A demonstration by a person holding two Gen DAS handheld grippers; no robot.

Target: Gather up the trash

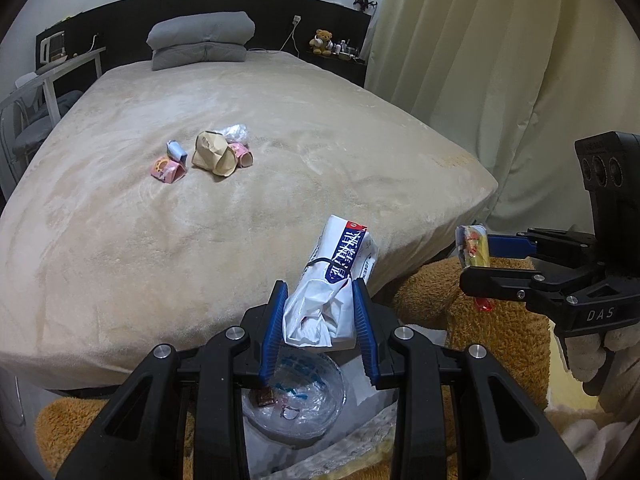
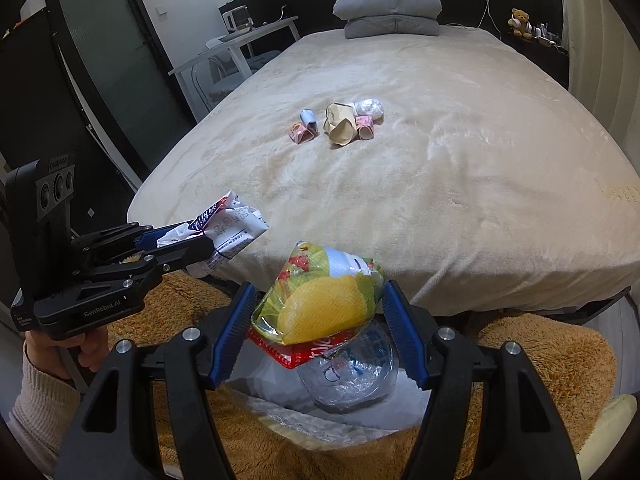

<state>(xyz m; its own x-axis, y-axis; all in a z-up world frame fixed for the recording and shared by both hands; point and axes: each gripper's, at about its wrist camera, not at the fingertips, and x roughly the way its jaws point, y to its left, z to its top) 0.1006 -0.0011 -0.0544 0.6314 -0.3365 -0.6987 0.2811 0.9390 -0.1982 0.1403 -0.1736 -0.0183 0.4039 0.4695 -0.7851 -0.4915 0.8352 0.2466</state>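
Trash: white wrapper (image 1: pixel 336 280) clenched in left gripper (image 1: pixel 320 320), yellow packet (image 2: pixel 324 300) in right gripper (image 2: pixel 320 320).

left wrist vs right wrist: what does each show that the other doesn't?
Left wrist only: cream curtain beside the bed, a gloved hand on the right gripper.
Right wrist only: dark frosted door, a bare hand on the left gripper.
Both: white wrapper in the left gripper, yellow snack bag in the right, trash pile on the bed, clear-lined bin below.
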